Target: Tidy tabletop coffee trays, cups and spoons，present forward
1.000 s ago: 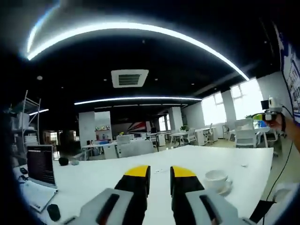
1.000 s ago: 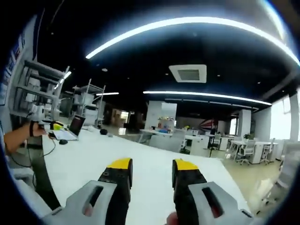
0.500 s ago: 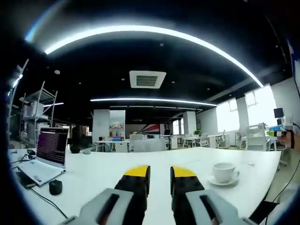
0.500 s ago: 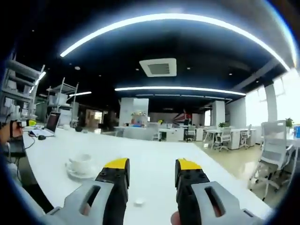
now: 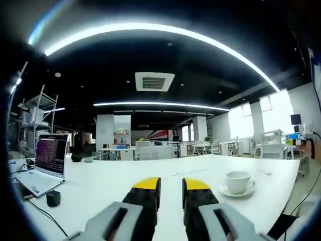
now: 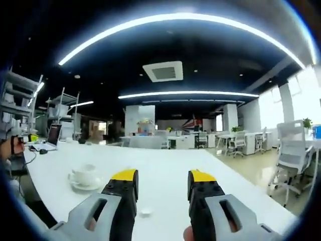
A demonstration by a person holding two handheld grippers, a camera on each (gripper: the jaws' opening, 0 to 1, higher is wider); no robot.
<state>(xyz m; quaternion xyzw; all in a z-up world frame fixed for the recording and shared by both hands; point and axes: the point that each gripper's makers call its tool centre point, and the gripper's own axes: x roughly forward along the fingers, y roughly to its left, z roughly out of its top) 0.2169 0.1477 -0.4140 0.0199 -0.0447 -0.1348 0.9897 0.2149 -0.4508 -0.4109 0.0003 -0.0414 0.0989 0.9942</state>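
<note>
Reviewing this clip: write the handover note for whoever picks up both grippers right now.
Left gripper: jaws slightly apart, holding nothing, above the white table.
Right gripper: jaws open, holding nothing.
The white cup sits upright on its saucer, to the right of the left gripper; in the right gripper view it lies to the left. A small white bit lies on the table between the right jaws; what it is cannot be told. A laptop stands at the table's far left.
Done: nothing grasped yet.
Left: take cup and saucer, tidy, present forward.
</note>
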